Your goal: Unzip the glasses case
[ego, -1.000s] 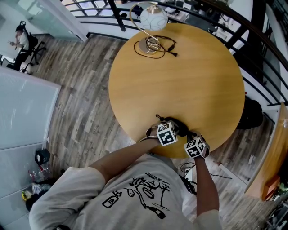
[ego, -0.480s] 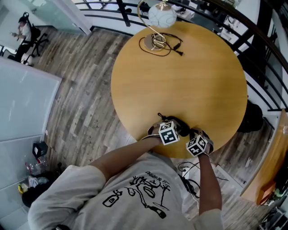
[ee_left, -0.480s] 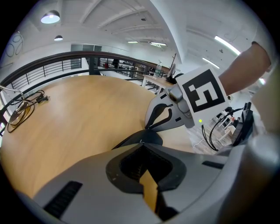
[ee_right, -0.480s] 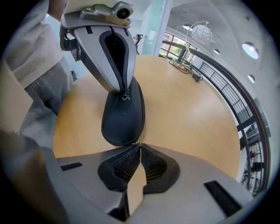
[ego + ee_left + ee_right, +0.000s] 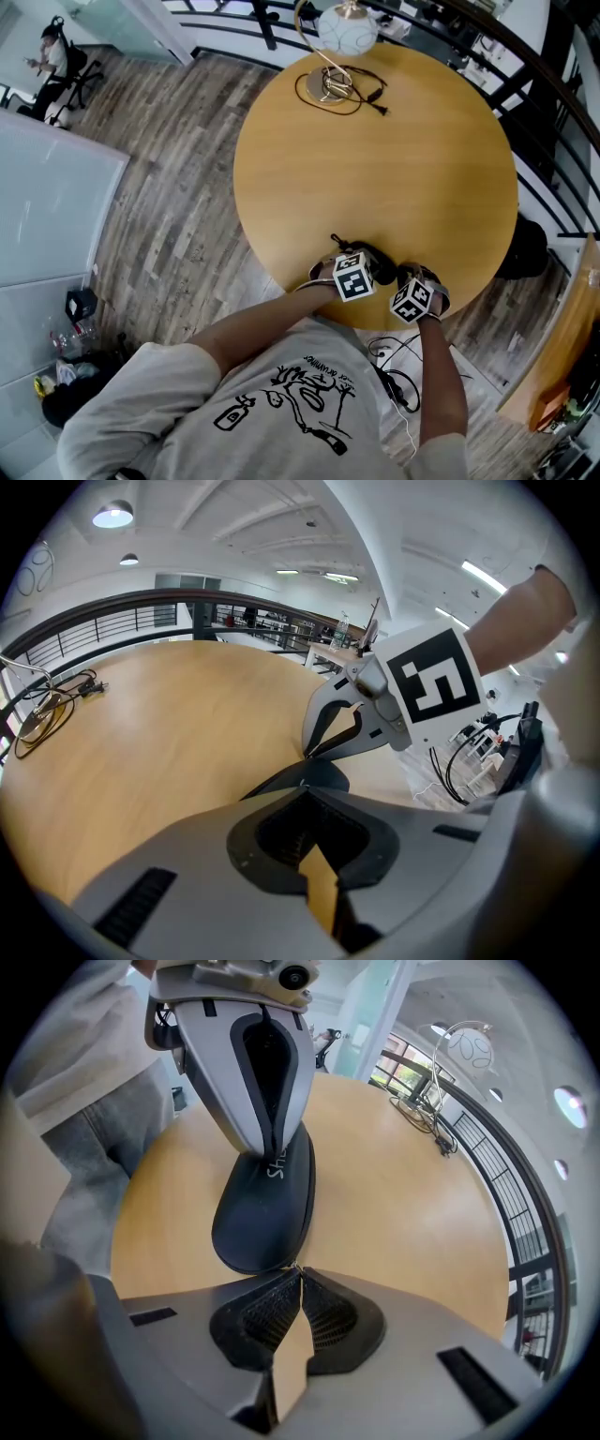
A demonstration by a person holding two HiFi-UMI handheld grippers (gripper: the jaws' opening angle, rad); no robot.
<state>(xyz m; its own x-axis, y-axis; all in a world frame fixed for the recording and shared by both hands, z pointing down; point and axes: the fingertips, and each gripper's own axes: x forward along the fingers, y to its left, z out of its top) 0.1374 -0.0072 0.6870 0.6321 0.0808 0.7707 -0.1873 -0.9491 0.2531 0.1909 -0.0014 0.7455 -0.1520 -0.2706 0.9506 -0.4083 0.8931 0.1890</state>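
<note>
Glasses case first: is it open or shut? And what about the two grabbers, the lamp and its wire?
glasses case: lying flat on the table, looks zipped shut.
left gripper: shut on one end of the case.
right gripper: shut at the other end, seemingly on the zip pull.
lamp: upright; lit or not, cannot tell.
cable: loosely looped by the lamp's base.

We see the black oval fabric glasses case [image 5: 265, 1208] lying flat on the round wooden table [image 5: 375, 169], close to its near edge. It looks zipped shut, with white lettering on top. The left gripper [image 5: 305, 786] nips one narrow end, the right gripper [image 5: 298, 1269] the other.
</note>
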